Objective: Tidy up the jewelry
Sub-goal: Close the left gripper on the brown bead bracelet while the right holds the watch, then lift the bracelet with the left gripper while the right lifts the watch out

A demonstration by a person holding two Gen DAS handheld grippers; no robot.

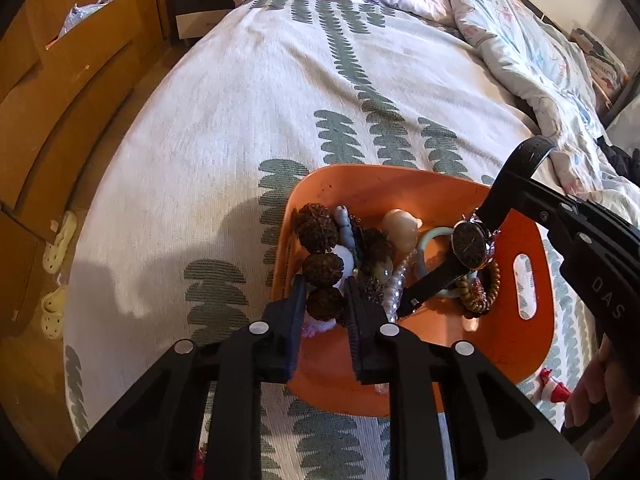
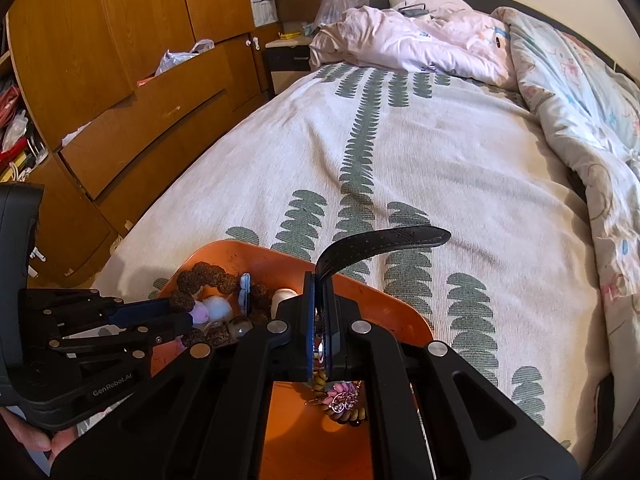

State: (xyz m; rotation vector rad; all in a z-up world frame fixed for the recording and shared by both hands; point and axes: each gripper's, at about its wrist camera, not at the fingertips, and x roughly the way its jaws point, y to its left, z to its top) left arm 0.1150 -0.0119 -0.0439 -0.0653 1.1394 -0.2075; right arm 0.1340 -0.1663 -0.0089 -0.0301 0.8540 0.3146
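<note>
— Black plastic fingers of the left gripper [image 1: 325, 300] are nearest. What do they do?

— They stand narrow, one on each side of a rough, dark brown bead of the seed bracelet [image 1: 320, 248]. The pads look to press on it. The bead is round and wrinkled like a walnut.

— And the biggest thing?

— It is the bedspread [image 1: 248, 120], woven, cream with green leaf rows, flat and wide open beyond the tray. At the far side lies a crumpled quilt [image 1: 532, 52]. At the left, wooden drawers [image 1: 68, 92] run along the bed edge.

— Where is the jewelry?

— In the orange tray [image 1: 520, 344], smooth plastic with rounded corners and an oval handle slot. It lies on the bedspread near its close edge.

— The right gripper [image 2: 319, 320]?

— Its jaws are closed on the black leather strap of the watch [image 1: 472, 246]. The round dial with a shiny metal rim hangs over the tray, and the free strap end curves up. Beside it lie a pearl string [image 1: 398, 280] and wooden beads [image 1: 480, 292].
</note>
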